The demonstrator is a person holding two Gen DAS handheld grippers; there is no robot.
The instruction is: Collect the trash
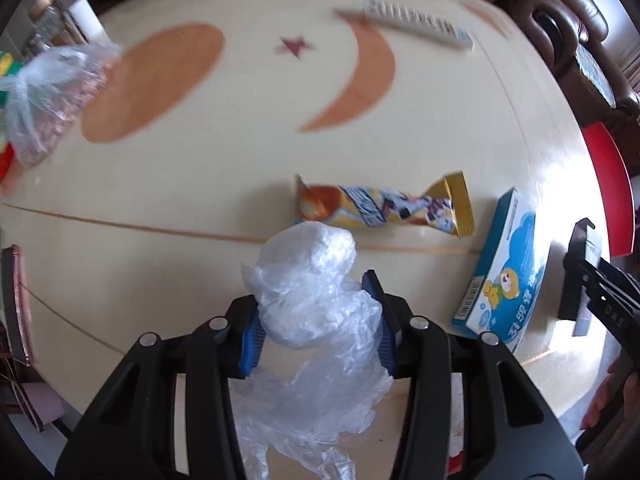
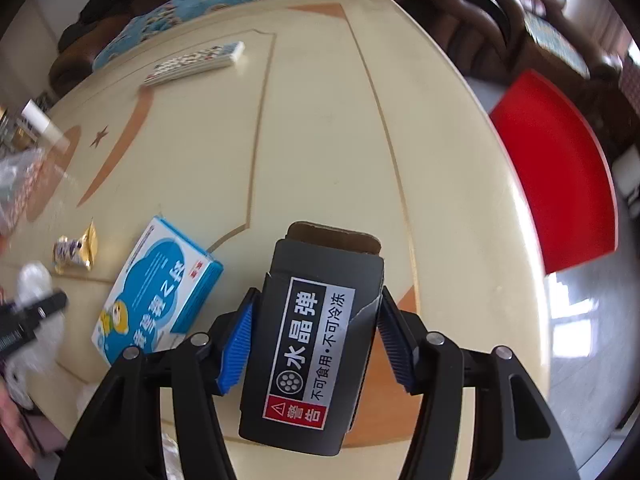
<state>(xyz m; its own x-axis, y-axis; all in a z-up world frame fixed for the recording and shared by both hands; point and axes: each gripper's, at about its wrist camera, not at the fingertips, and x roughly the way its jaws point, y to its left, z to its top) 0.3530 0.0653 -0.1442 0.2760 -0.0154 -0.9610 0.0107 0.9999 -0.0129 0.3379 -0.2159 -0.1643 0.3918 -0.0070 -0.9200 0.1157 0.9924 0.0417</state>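
My left hand-held gripper point(image 1: 318, 316) has its blue pads point(image 1: 253, 336) pressed into a crumpled clear plastic bag point(image 1: 316, 300), which bulges up between the fingers and trails down below them over the cream bench point(image 1: 240, 160). Just beyond the bag lies a yellow snack wrapper point(image 1: 384, 210), flat on the bench, and to its right a blue-and-white carton point(image 1: 500, 268) with a cartoon figure on it. Farther off I see a white remote control point(image 1: 420, 24) near the bench's far edge, and at the left edge a knotted clear bag point(image 1: 48, 100) with something pinkish inside. My right hand-held gripper point(image 2: 314, 332) is closed partway around a black cardboard box point(image 2: 316, 328) with a silver-and-red warning label; the left pad touches the box's side, and the right pad sits at its other edge, so I read it as gripped. The box's brown top flap stands open at the far end, and it is tilted a little. The same blue carton point(image 2: 160, 284) lies just left of this box, with the wrapper point(image 2: 76, 252) beyond it. A red chair seat point(image 2: 560, 184) sits past the bench's right edge.
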